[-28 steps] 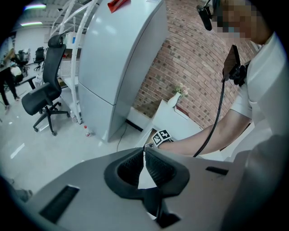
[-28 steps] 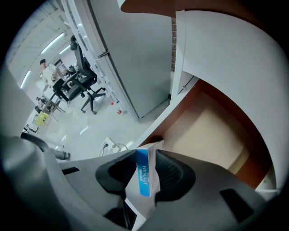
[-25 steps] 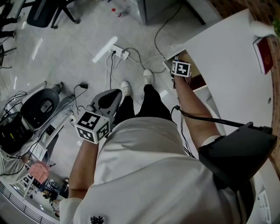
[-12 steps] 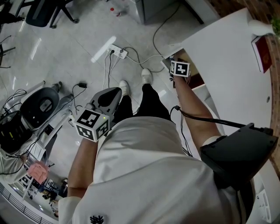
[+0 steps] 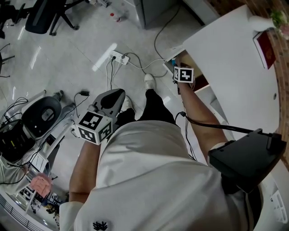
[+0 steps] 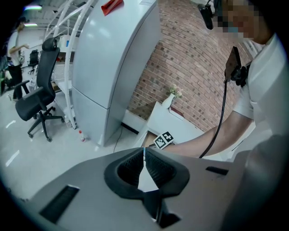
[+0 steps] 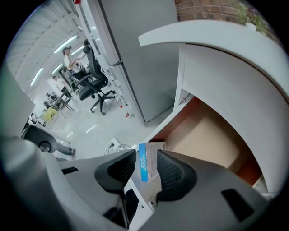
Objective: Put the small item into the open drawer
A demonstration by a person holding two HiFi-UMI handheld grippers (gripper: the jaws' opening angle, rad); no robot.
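Note:
The small item is a white box with a blue side (image 7: 144, 169). It stands upright between the jaws of my right gripper (image 7: 146, 153), which have spread wide; the box leans on the right pad and a thin gap shows at the left pad. Just beyond and below it lies the open drawer (image 7: 203, 135), with a tan floor and red-brown walls. In the head view my right gripper (image 5: 177, 61) reaches to the drawer (image 5: 195, 61) under the white cabinet top (image 5: 235, 58). My left gripper (image 5: 116, 94) hangs by the person's left side, shut and empty, its pads (image 6: 143, 151) meeting at the tips.
A red book (image 5: 264, 47) and a white vase (image 5: 257, 20) sit on the cabinet top. A power strip (image 5: 122, 56) with cables lies on the floor in front of the drawer. A tall grey cabinet (image 6: 113, 58) and an office chair (image 5: 45, 13) stand farther off.
My right gripper has edged farther forward over the drawer's front. The left gripper has stayed where it was.

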